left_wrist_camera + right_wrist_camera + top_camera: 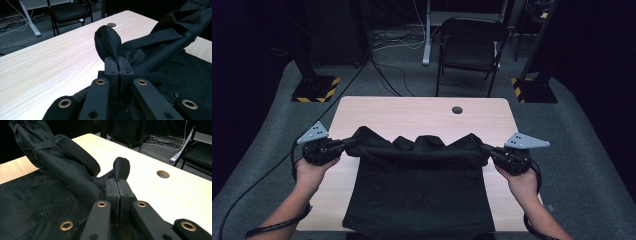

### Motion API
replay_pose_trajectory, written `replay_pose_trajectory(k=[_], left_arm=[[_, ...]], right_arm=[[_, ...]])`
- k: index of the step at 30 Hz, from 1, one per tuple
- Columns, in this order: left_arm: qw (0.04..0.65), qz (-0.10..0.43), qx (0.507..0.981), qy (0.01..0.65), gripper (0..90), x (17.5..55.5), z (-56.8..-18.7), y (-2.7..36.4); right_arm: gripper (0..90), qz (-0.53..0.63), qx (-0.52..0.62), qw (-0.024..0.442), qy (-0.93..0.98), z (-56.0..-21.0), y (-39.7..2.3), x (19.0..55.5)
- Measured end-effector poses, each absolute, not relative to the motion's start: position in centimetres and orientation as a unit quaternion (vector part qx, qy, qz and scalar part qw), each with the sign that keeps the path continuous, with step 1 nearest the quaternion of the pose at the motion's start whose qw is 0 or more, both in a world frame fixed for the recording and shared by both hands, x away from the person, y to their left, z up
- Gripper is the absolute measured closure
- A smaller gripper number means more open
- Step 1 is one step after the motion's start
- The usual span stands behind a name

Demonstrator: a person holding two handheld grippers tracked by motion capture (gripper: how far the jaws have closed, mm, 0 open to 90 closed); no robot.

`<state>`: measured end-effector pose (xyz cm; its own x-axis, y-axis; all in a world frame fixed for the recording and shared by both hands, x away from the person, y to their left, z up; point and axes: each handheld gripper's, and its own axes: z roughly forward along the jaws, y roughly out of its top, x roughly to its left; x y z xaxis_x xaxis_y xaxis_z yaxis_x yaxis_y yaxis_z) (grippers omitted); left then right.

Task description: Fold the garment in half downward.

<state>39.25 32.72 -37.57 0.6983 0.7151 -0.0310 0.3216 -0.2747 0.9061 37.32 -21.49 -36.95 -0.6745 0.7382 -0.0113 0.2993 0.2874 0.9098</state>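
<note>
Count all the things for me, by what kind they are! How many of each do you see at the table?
Black shirt: 1
Grippers: 2, the left gripper and the right gripper, both shut on the shirt
Hands: 2, the left hand and the right hand
Wooden table: 1
Folding chair: 1
Total: 7

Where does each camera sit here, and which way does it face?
High view: above the person's side, looking forward and down at the table; both forearms, left gripper and right gripper show.
Left gripper view: rides its gripper, facing the garment.
Right gripper view: likewise.
Shared: garment, table hole.
</note>
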Motion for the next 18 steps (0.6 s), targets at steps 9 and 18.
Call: replay_pose_trajectory(k=[9, 18], left_arm=[[0.505, 0.188, 0.773, 0.336, 87.3, 38.5, -38.3, 32.9], [0.507, 0.182, 0.772, 0.336, 87.2, 37.5, -38.9, 33.0]], right_arm=[[88.9, 0.495, 0.334, 0.22, 0.772, -37.4, -21.6, 36.5], [88.9, 0.496, 0.331, 0.213, 0.773, -37.9, -21.7, 35.7]])
